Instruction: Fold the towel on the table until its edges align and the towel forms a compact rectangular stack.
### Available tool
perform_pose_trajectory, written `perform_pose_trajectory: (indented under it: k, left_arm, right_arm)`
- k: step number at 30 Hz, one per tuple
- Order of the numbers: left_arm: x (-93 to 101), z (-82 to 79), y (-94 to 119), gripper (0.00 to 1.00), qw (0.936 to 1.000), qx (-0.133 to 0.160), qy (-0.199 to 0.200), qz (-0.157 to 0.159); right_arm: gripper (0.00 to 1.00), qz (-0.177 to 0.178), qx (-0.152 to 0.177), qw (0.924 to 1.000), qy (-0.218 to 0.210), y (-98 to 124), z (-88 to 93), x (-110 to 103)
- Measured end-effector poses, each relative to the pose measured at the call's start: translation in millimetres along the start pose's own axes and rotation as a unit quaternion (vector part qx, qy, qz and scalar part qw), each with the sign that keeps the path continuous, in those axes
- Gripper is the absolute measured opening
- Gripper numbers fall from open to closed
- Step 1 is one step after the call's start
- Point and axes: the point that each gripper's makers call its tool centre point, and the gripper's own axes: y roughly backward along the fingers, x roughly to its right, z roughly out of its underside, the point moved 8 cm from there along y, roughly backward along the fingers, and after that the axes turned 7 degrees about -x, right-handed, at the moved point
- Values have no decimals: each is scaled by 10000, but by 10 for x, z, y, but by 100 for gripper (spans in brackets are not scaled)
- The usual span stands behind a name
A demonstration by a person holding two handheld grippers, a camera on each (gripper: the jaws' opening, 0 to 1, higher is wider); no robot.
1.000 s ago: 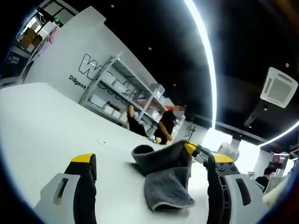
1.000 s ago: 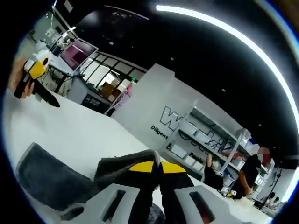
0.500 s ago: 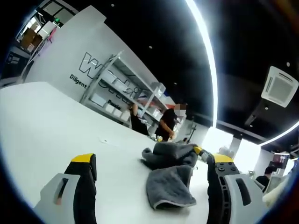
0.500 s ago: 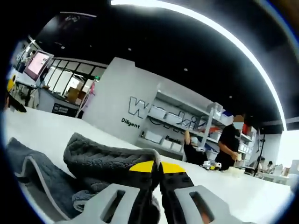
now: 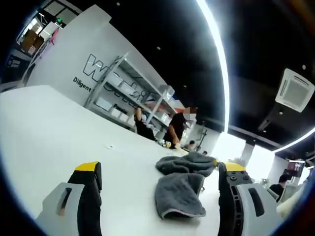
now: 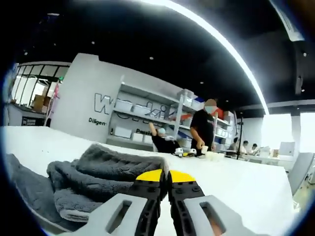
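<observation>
Two grippers work our fold: the left gripper (image 5: 157, 184) waits with jaws spread wide and empty, while the right gripper (image 6: 165, 178), jaws pinched on the grey towel (image 6: 98, 172), should lay that edge squarely along the white table (image 5: 54, 128).

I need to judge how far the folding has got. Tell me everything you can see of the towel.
The towel is dark grey terry cloth with a paler hemmed edge. It lies on the white table, rumpled and only partly folded: one flat flap spreads toward the left gripper view's camera, with bunched rolls heaped behind it. In the right gripper view the right gripper, jaws closed, sits against those rolls.
</observation>
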Motion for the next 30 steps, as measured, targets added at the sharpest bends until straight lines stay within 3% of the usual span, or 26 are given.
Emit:
perform_pose_trajectory:
  k: [7,10,16,21,23,27,30]
  left_arm:
    - [-16,10,-5,97,10000,-32,5,-27]
    - [-10,18,-3,97,10000,-38,2,-28]
    - [-14,9,-4,97,10000,-38,-2,-24]
    - [-15,7,-7,97,10000,-41,-2,-22]
    - [-16,7,-10,97,10000,-54,-3,-18]
    - [-15,17,-17,97,9999,-98,-16,-15]
    - [-10,28,-19,97,9999,-120,-23,-25]
  right_arm:
    - [0,248,-589,9978,-161,-67,267,167]
    - [0,219,-1063,9940,-169,-74,410,164]
    - [4,292,-1243,9915,-261,-88,491,170]
    - [33,380,-1701,9832,-540,-74,579,202]
    - [37,445,-1821,9807,-549,-45,599,209]
    - [45,521,-1841,9802,-516,8,555,193]
    - [56,632,-1612,9840,-428,40,430,179]
